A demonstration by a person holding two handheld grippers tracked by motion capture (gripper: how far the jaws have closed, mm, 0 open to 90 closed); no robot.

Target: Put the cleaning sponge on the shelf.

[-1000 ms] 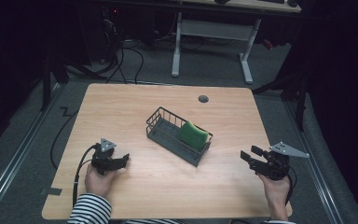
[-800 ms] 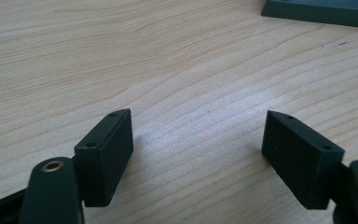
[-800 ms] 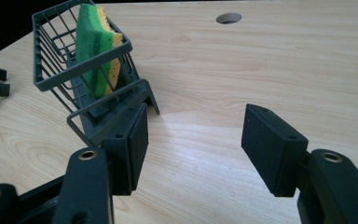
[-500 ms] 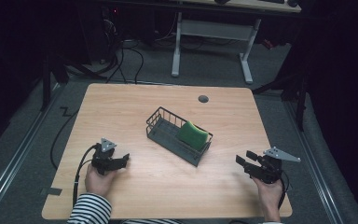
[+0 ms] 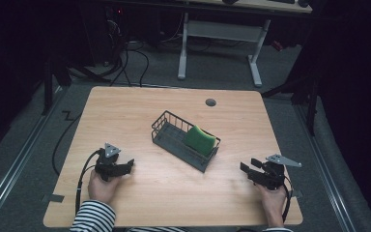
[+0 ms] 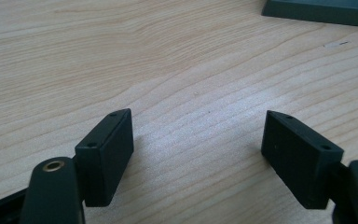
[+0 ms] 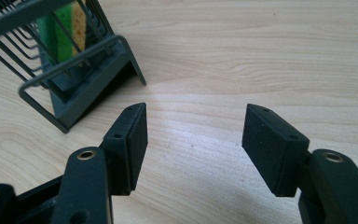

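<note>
Here the sponge stands in the wire basket, at ten o'clock from the nearer right gripper; both grippers' jaws gape, empty.

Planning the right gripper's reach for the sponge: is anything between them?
Yes. The sponge stands inside the wire basket, so the basket's wire side lies between it and the open right gripper. The table stretch before the basket holds nothing.

The sponge is green and yellow, and the wire basket is dark grey. The table is light wood, and the sleeve has black and white stripes.
</note>
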